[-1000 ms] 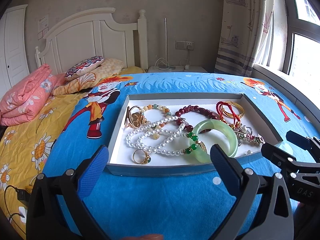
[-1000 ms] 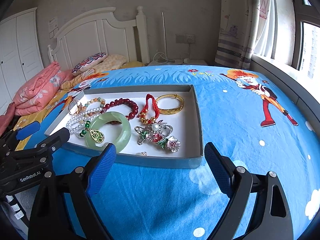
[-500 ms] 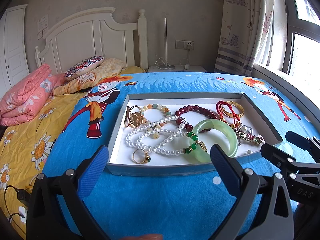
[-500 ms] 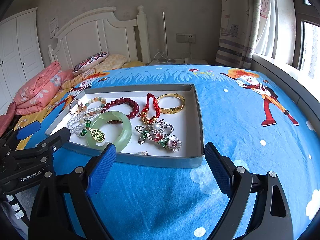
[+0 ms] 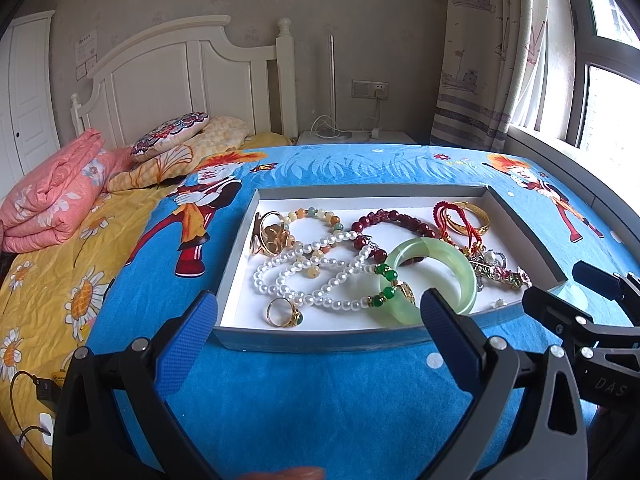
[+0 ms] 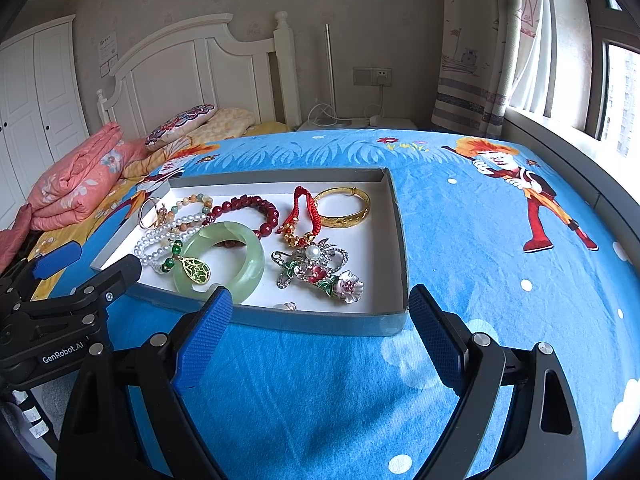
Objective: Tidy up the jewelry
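Note:
A grey, white-lined tray [image 5: 320, 340] [image 6: 394, 216] lies on the blue bedspread with jewelry inside: a green jade bangle [image 5: 460, 268] [image 6: 248, 268], a pearl necklace [image 5: 304, 272] [image 6: 160, 238], a dark red bead bracelet [image 5: 396, 220] [image 6: 256, 208], a gold bangle [image 5: 476, 218] [image 6: 346, 208], a red cord piece [image 6: 302, 212], brooches [image 6: 320, 270] and a gold ring [image 5: 282, 312]. My left gripper [image 5: 318, 332] is open and empty just before the tray's near edge. My right gripper [image 6: 320, 326] is open and empty at the tray's near right edge.
The bed has a white headboard [image 5: 180, 76], a folded pink quilt [image 5: 52, 192] and pillows [image 5: 172, 140] at the left. A window sill [image 6: 560, 140] runs along the right. A nightstand with cables [image 5: 352, 136] stands behind the bed.
The right gripper has crept slightly nearer the tray. The left gripper has barely moved. Nothing was picked up.

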Tool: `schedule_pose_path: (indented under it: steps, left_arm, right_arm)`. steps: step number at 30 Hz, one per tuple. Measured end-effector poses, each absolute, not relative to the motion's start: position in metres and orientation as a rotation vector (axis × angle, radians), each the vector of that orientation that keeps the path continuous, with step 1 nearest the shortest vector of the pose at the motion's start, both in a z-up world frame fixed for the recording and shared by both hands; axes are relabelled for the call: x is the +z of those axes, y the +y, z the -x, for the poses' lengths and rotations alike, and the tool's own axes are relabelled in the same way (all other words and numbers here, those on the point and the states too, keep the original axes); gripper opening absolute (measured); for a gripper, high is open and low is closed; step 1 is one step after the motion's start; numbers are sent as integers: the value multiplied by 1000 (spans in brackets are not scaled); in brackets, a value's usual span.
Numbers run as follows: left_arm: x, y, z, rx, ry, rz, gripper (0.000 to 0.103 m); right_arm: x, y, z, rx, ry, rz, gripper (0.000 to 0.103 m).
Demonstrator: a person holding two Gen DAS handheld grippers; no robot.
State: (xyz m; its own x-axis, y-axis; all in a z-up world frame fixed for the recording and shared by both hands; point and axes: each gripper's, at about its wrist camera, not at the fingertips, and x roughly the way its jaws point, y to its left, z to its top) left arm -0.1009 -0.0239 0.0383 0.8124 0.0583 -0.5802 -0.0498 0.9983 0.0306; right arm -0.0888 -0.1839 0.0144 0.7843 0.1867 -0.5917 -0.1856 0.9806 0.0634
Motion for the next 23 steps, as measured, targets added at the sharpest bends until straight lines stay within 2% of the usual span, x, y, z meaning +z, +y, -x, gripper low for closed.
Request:
schedule_pose_path:
  steps: [16,23]
  left_arm:
    - [39,-2,99,96,614,71,101]
    - [28,-5,102,77,736,33,101]
  right_arm:
    - [12,-178,92,209,638,-4,86]
    - [18,-186,102,247,630,-44,86]
